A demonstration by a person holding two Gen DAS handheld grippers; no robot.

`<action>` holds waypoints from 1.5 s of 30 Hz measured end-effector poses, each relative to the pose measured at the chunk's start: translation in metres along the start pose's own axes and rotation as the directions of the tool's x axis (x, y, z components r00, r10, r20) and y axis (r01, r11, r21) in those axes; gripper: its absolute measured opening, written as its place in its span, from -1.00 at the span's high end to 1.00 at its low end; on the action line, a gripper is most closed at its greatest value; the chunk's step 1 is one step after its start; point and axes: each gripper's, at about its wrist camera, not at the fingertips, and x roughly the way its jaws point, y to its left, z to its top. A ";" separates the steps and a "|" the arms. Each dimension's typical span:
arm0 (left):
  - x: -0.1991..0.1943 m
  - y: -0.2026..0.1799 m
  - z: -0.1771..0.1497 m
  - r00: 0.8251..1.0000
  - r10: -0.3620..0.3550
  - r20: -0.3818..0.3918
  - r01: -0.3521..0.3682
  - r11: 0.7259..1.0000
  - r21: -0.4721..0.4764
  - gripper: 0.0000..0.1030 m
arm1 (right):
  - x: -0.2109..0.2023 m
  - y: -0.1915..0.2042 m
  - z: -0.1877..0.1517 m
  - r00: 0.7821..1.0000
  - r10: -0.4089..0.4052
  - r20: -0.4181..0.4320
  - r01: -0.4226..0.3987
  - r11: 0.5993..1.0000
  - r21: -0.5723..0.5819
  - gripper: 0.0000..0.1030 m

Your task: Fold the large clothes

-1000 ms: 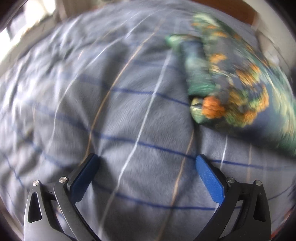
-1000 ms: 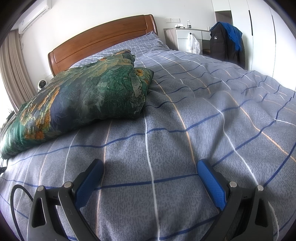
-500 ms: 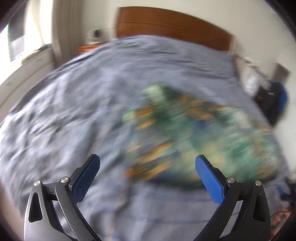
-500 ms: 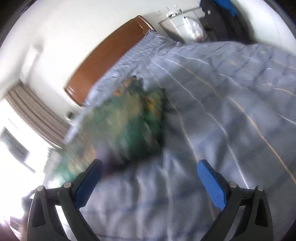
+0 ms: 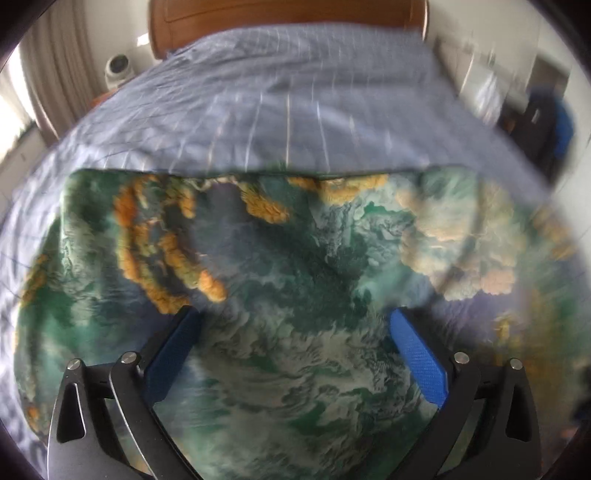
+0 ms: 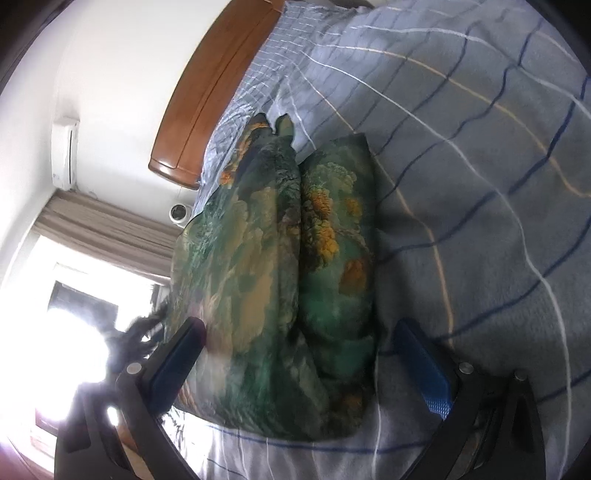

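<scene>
Both the left tool and the right tool hung spread wide (empty) over the green patterned garment, apparently folded on the checked bedspread, the wooden headboard beyond.

- The green-and-orange printed folded garment lies on the grey-blue checked quilt that covers the bed.
- The brown wooden headboard stands behind the quilt at the far end, beyond the garment.
- In the left wrist view, the left gripper hangs over the garment's near part, jaws spread wide.
- In the right wrist view, the right gripper straddles the garment's near end, one finger to each side of it.
- The white wall air conditioner is mounted beside the headboard, above the beige curtain.
</scene>
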 end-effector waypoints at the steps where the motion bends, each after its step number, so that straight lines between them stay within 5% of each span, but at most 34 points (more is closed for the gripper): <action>1: 0.007 -0.006 -0.004 1.000 0.026 0.014 -0.026 0.999 0.019 -0.99 | 0.004 -0.002 0.005 1.000 -0.007 -0.008 0.007 1.000 0.003 -0.97; 2: 0.010 -0.010 -0.007 0.998 0.037 0.042 -0.038 0.999 0.029 -0.99 | 0.009 0.000 0.005 1.000 -0.020 -0.023 0.020 1.000 -0.004 -0.96; 7: 0.004 0.002 -0.009 0.999 -0.020 0.051 0.019 1.000 0.011 -0.99 | 0.023 0.025 0.013 0.993 -0.089 -0.079 0.082 0.992 -0.092 -0.08; 11: -0.011 0.023 -0.008 0.993 -0.114 0.037 0.114 0.993 0.009 -0.98 | 0.006 0.068 0.016 0.992 -0.124 -0.025 0.119 0.982 -0.150 0.03; 13: -0.022 0.037 -0.006 0.988 -0.148 0.050 0.149 0.989 -0.018 -0.98 | -0.001 0.092 0.014 0.997 -0.072 -0.004 0.071 0.984 -0.162 0.34; 14: -0.032 0.047 -0.007 0.984 -0.168 0.062 0.171 0.985 -0.036 -0.98 | -0.003 0.108 0.014 1.000 -0.020 0.005 0.021 0.986 -0.164 0.34; 19: -0.073 0.093 -0.007 0.951 -0.293 0.099 0.301 0.951 -0.075 -0.98 | 0.007 0.221 0.001 0.994 -0.052 0.098 0.087 0.915 -0.395 0.34; 27: -0.122 0.227 -0.028 0.906 -0.374 0.199 0.413 0.884 -0.220 -0.98 | 0.097 0.349 -0.060 0.996 0.001 0.087 0.051 0.805 -0.591 0.34; 32: -0.114 0.270 -0.042 0.846 -0.492 0.203 0.532 0.805 -0.262 -0.98 | 0.176 0.384 -0.130 0.999 -0.021 0.050 0.050 0.696 -0.716 0.34; 34: -0.105 0.277 -0.042 0.792 -0.574 0.207 0.611 0.745 -0.270 -0.98 | 0.204 0.386 -0.156 0.999 -0.031 0.026 0.040 0.652 -0.757 0.36; 36: -0.083 0.280 -0.037 0.708 -0.681 0.189 0.701 0.643 -0.310 -0.98 | 0.233 0.388 -0.185 0.999 -0.048 0.014 0.040 0.594 -0.804 0.38; 38: -0.064 0.278 -0.032 0.690 -0.708 0.148 0.707 0.616 -0.348 -0.98 | 0.255 0.386 -0.205 0.998 -0.067 -0.002 0.035 0.556 -0.830 0.40; 40: -0.049 0.263 -0.021 0.701 -0.709 0.078 0.687 0.642 -0.340 -0.99 | 0.269 0.381 -0.219 0.996 -0.084 -0.005 0.039 0.517 -0.855 0.40; 42: -0.045 0.245 -0.010 0.732 -0.681 0.024 0.658 0.697 -0.285 -0.99 | 0.277 0.376 -0.226 0.995 -0.099 0.008 0.055 0.472 -0.880 0.40; 44: -0.047 0.221 0.003 0.794 -0.607 -0.018 0.592 0.781 -0.199 -0.95 | 0.286 0.376 -0.224 0.995 -0.101 0.024 0.067 0.449 -0.891 0.40; 45: -0.047 0.211 0.009 0.838 -0.545 -0.032 0.534 0.829 -0.165 -0.46 | 0.289 0.376 -0.222 0.994 -0.100 0.031 0.072 0.438 -0.896 0.40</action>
